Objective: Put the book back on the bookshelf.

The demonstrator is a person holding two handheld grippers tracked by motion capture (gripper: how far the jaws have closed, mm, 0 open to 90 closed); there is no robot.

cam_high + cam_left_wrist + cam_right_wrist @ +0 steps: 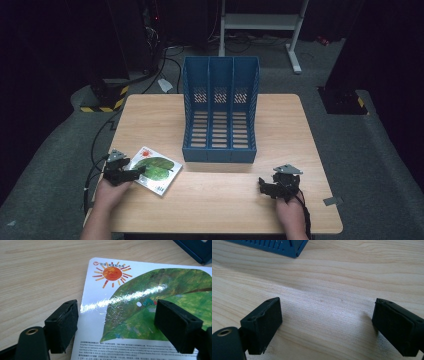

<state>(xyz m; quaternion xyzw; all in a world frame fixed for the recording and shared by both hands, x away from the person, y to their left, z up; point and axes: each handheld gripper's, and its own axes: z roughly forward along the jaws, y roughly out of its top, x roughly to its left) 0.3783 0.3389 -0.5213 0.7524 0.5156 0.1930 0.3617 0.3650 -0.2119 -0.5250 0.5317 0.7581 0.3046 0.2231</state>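
A: High view. Book (154, 170) lies flat on the table (280, 130), front left, just left of the blue file rack (220, 112) and a little apart from it. Left gripper (131, 174) is at the book's left edge, right gripper (265, 186) parked front right on bare wood, well apart from the book.

B: Rack state?

A: Three slots, all look empty. My guess is the book goes in one.

B: Left gripper view?

A: Jaws wide apart, straddling the book's (140, 300) left edge: one pad off the cover on wood, the other over the green leaf. Pads not pressing, nothing gripped. Low and nearly flat to the table, probably to catch a thin edge.

B: Risk?

A: Book is thin, glossy and flat on the wood. The jaws may slide over it rather than under.

B: Right gripper view?

A: Jaws open, empty, over bare table (332, 290); rack corner (294, 250) at top. Looks idle, likely waiting to steady the book or the rack.
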